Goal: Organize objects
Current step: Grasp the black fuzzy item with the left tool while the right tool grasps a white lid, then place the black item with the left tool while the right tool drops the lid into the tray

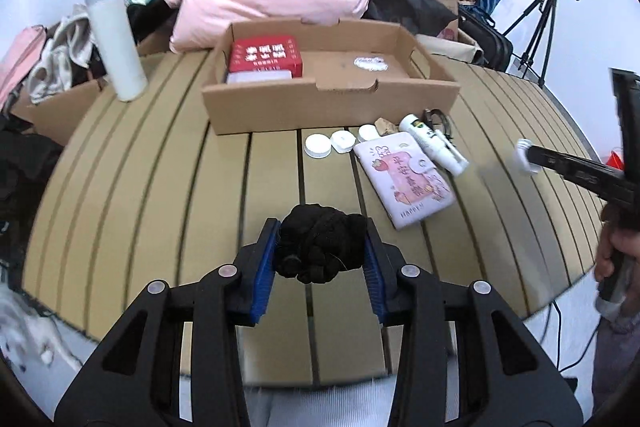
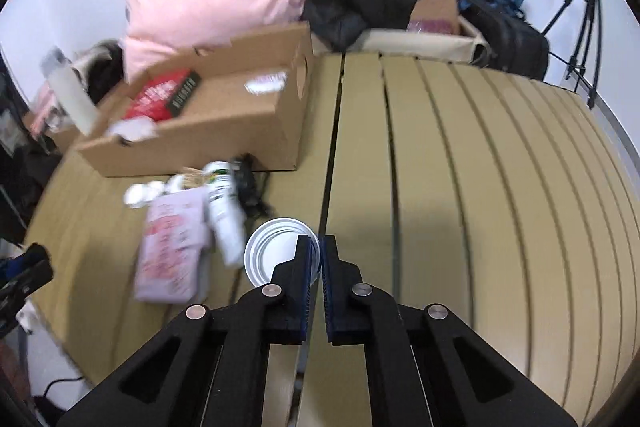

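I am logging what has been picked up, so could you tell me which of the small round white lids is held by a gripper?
The lid pinched at its rim by the right gripper; the other three lids lie loose in a row before the cardboard box.

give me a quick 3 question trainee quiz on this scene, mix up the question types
1. True or false: the left claw is shut on a black cloth bundle.
2. Multiple choice: what lies inside the cardboard box? A) a red box B) the white bottle C) the pink notebook
3. Fill in: the right claw grips the rim of a white ____.

Key:
1. True. The bundle sits between both blue pads.
2. A. The red box is in the box's left end; the white bottle stands on the table left of it, and the notebook lies in front.
3. Lid, pinched at its edge.
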Demonstrator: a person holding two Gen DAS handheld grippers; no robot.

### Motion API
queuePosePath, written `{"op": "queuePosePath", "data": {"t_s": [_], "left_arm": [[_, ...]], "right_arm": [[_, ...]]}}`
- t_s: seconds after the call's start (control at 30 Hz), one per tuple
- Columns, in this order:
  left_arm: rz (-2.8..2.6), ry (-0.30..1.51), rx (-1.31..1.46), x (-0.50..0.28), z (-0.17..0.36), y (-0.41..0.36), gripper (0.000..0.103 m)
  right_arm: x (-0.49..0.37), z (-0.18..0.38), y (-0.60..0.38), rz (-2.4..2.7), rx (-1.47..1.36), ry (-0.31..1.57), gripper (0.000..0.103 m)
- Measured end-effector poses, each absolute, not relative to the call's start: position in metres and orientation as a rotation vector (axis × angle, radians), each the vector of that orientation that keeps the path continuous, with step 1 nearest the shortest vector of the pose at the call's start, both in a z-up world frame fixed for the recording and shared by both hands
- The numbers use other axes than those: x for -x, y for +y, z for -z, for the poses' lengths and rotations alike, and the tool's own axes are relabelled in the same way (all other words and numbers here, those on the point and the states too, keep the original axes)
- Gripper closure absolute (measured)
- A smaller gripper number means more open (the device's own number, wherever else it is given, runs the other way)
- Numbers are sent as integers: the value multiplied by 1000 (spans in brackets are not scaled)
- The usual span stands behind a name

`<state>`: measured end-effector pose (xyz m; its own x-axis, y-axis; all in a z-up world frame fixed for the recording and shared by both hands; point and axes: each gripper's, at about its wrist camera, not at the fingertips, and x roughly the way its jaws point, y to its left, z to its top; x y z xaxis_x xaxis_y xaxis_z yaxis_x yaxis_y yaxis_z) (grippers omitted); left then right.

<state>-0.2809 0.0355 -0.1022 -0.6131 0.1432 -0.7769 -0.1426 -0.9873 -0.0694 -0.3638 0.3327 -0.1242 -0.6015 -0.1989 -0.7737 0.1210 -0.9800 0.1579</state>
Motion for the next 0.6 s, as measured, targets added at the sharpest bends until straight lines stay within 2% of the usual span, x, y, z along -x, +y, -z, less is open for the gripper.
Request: {"op": "queuePosePath", "data": {"t_s": [0.17, 0.27, 0.5, 0.6], "left_arm": [[-2700, -12, 1219, 257, 75, 30, 68], [-2642, -28, 1203, 269, 57, 33, 68], [-2560, -49, 1109, 374, -25, 45, 67], [-2538, -95, 1175, 449, -31, 54, 67]], "right_arm": [[314, 92, 353, 2690, -1249, -113, 97], [308, 82, 357, 2696, -1234, -123, 97], [353, 17, 339, 2612, -1060, -93, 97], [409, -14, 322, 2521, -1043, -109, 97]]}}
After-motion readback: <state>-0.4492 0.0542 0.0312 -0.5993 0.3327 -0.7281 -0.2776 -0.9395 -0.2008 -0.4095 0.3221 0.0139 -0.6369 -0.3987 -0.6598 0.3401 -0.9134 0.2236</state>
